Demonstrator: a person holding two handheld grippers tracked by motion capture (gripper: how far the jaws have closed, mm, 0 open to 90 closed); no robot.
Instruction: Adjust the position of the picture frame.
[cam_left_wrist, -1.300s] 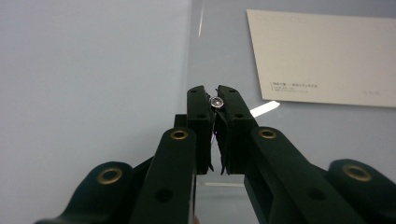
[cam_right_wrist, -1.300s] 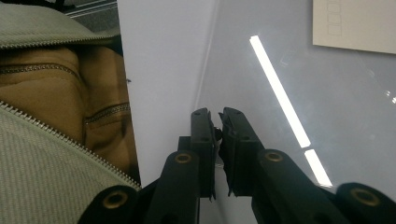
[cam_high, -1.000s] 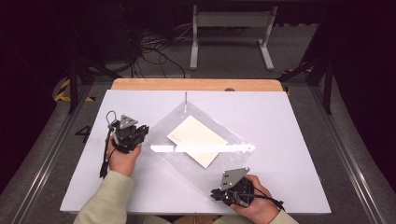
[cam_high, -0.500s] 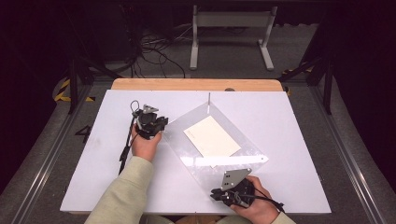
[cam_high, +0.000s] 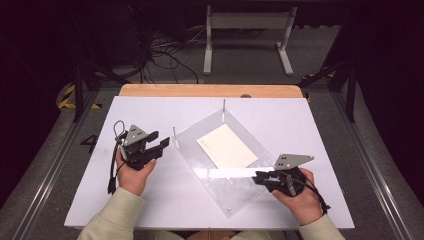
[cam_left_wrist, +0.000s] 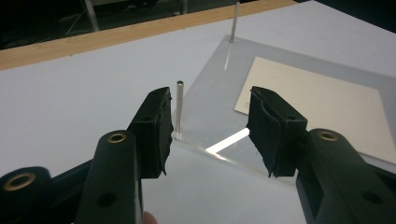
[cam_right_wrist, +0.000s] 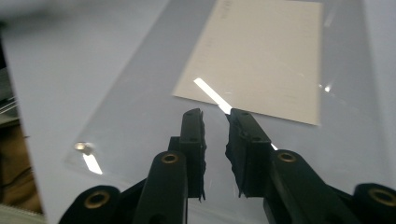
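left gripper (cam_left_wrist: 210, 130) jaws, just opening, stand apart, a post (cam_left_wrist: 179, 109) just ahead. right gripper (cam_right_wrist: 215, 154) jaws, opening, narrowly apart over the plate (cam_right_wrist: 140, 116), holding nothing.

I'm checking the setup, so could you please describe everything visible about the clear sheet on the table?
The clear sheet looks like glossy acrylic, a flat rectangle lying turned cornerwise on the white table. Thin metal pins stand upright at its left and far corners, and a low stud sits at the near corner. A cream card lies at its middle. Neither gripper grips it.
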